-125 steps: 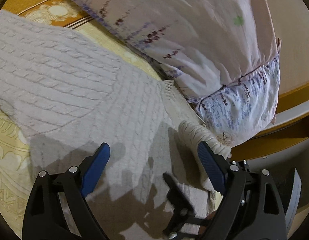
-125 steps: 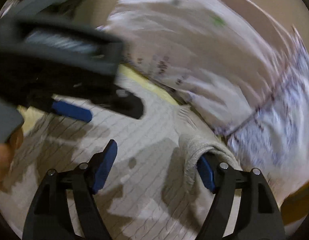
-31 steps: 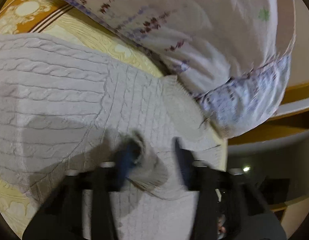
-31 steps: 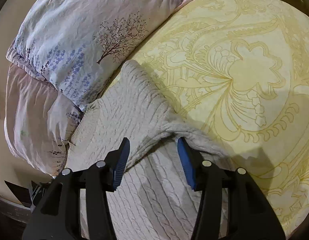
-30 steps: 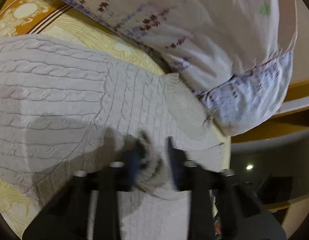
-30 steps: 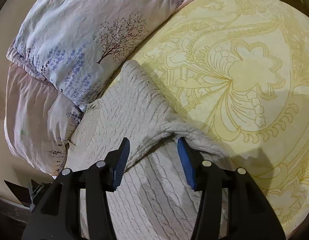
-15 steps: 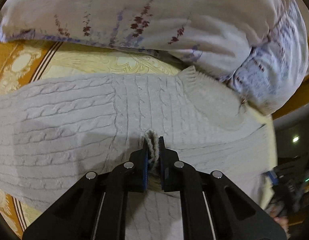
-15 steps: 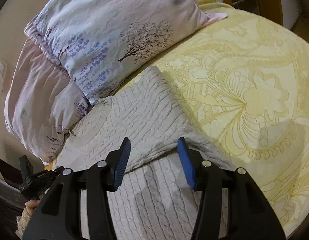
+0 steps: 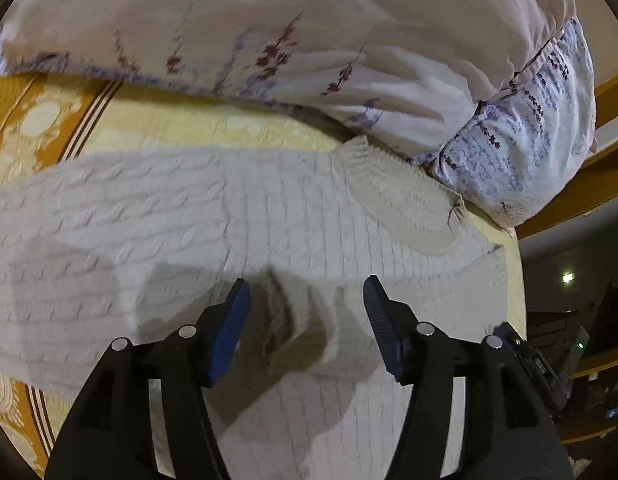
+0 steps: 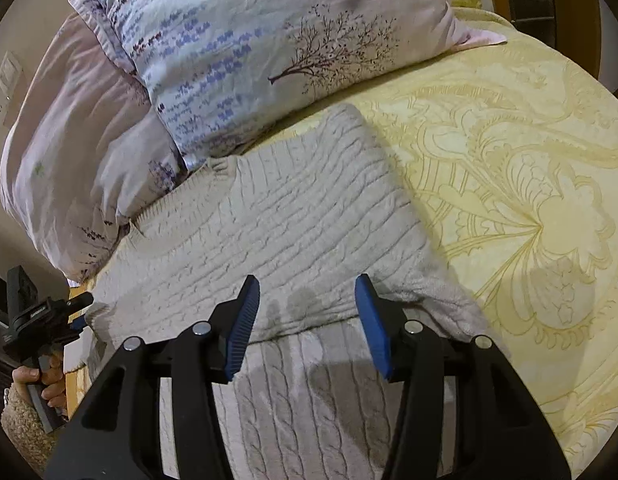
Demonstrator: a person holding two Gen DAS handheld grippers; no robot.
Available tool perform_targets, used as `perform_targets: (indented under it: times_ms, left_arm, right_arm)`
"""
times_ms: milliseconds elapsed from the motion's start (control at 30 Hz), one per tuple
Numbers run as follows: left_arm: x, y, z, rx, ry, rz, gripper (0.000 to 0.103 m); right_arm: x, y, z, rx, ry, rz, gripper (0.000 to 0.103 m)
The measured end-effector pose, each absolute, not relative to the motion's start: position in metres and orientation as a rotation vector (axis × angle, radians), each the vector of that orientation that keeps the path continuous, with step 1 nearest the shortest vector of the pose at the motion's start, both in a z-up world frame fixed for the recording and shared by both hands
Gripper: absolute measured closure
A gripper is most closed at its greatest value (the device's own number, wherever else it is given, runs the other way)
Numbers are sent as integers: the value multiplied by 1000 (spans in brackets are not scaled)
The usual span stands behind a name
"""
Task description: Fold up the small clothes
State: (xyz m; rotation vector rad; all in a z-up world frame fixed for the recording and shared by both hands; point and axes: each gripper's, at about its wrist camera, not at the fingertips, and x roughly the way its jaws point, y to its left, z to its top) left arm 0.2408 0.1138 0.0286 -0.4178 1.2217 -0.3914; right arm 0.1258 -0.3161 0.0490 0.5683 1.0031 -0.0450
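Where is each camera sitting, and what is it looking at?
Left wrist: it rides on the left claw, which is open, and looks forward over the cable-knit sweater toward the pillow; only the claw's own fingers show.
Right wrist: it rides on the right claw, also open, and looks across the sweater and the yellow bedspread; the person's hand holding the other claw shows at far left.
Shared: both views show the sweater and the flowery pillows behind it.

Two floral pillows [image 10: 249, 44] are leaning at the head of the bed, a yellow patterned bedspread [image 10: 529, 184] is covering it, and a wall switch plate [image 10: 5, 84] is showing behind.
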Motion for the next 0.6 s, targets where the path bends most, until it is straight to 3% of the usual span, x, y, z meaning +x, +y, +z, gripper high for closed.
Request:
perform_targets:
  times_ms: [167, 367, 433, 600]
  left_arm:
    - [228, 114, 21, -461, 1232, -428, 46]
    - [214, 101, 26, -477, 1240, -551, 80]
    - [216, 105, 33, -538, 1209, -559, 81]
    - [219, 106, 30, -342, 1260, -375, 87]
  right_arm:
    - [128, -314, 47, 557, 1008, -48, 51]
    - [131, -310, 45, 532, 1013, -49, 44]
    - [131, -307, 44, 517, 1012, -48, 41]
    - [133, -306, 44, 501, 1011, -47, 38]
